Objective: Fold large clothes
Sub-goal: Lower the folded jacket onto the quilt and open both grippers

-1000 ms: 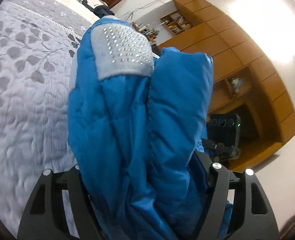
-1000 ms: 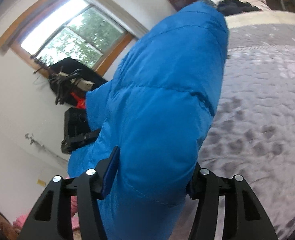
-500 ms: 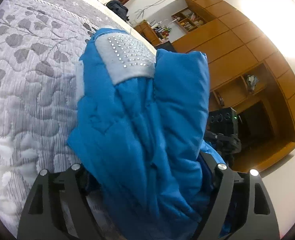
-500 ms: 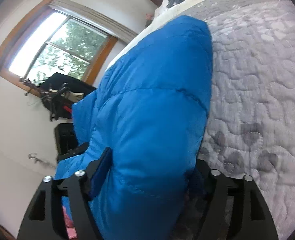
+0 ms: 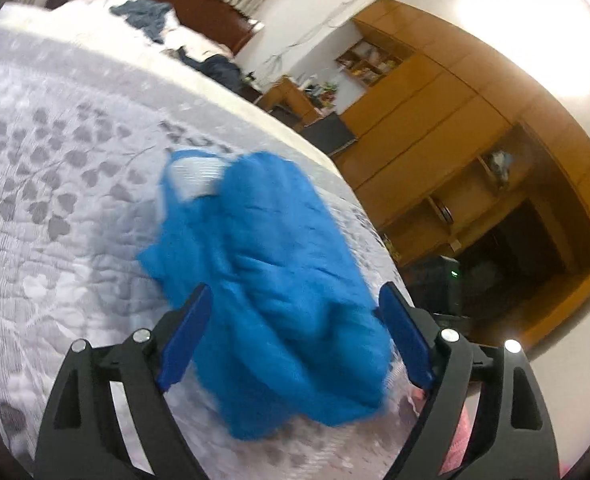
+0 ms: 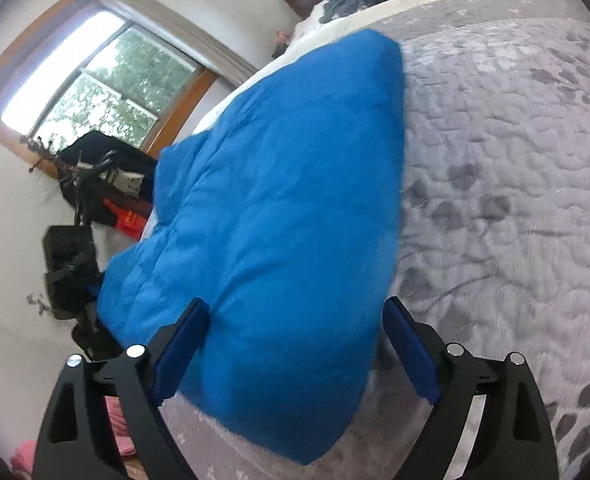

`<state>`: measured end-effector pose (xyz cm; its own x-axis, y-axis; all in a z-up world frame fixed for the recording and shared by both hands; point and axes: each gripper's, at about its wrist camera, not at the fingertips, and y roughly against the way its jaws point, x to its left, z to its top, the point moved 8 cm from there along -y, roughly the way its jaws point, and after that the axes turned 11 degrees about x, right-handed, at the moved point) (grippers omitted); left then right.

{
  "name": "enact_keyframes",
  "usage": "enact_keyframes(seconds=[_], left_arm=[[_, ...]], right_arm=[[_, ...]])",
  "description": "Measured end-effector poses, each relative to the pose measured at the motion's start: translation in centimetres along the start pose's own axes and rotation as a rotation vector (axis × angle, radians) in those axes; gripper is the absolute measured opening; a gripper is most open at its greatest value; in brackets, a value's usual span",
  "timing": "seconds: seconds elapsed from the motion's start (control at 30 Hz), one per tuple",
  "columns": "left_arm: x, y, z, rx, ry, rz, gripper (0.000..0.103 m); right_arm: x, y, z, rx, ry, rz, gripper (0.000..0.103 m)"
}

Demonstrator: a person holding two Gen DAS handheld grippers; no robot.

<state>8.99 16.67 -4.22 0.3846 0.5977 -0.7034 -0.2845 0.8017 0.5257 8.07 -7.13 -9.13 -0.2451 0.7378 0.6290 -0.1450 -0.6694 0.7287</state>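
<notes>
both grippers, clamped on the blue padded jacket a second ago, now stand spread, and the garment lies on the grey quilted bedspread.

left gripper and right gripper each hold their blue pads wide apart on either side of the bundle, gripping nothing. the jacket sits near the bed's edge, folded into a puffy, rounded heap; in the left wrist view a white panel shows at its far end, blurred. it looks light, soft and springy, with slick shell fabric likely to slide and puff open once released. a firm pinch through a doubled edge or seam would probably hold better than one on the padded middle.
</notes>
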Motion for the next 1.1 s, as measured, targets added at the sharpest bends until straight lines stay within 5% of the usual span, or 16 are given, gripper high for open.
enact_keyframes(seconds=[0.13,0.27,0.5,0.73,0.9,1.1], left_arm=[[-1.7,-1.5,-2.1,0.066,-0.041,0.073,0.084],[-0.2,-2.8,-3.2,0.117,-0.050,0.160,0.071],[4.0,-4.8,-5.2,0.180,-0.023,0.213,0.075],[6.8,-5.5,-5.8,0.190,0.089,0.106,0.082],[4.8,-2.5,-5.3,0.113,0.016,0.185,0.088],[2.0,0.5,-5.7,0.044,-0.026,0.319,0.097]], right_arm=[[1.7,-0.4,-0.3,-0.013,0.015,-0.057,0.087],[2.7,-0.8,-0.7,-0.008,0.018,-0.064,0.086],[2.0,-2.0,-1.9,-0.016,0.003,-0.056,0.088],[1.3,-2.3,-2.7,-0.013,-0.039,0.013,0.090],[2.1,0.6,-3.0,-0.109,0.004,-0.137,0.099],[4.2,3.1,-4.5,-0.169,0.058,-0.411,0.099]])
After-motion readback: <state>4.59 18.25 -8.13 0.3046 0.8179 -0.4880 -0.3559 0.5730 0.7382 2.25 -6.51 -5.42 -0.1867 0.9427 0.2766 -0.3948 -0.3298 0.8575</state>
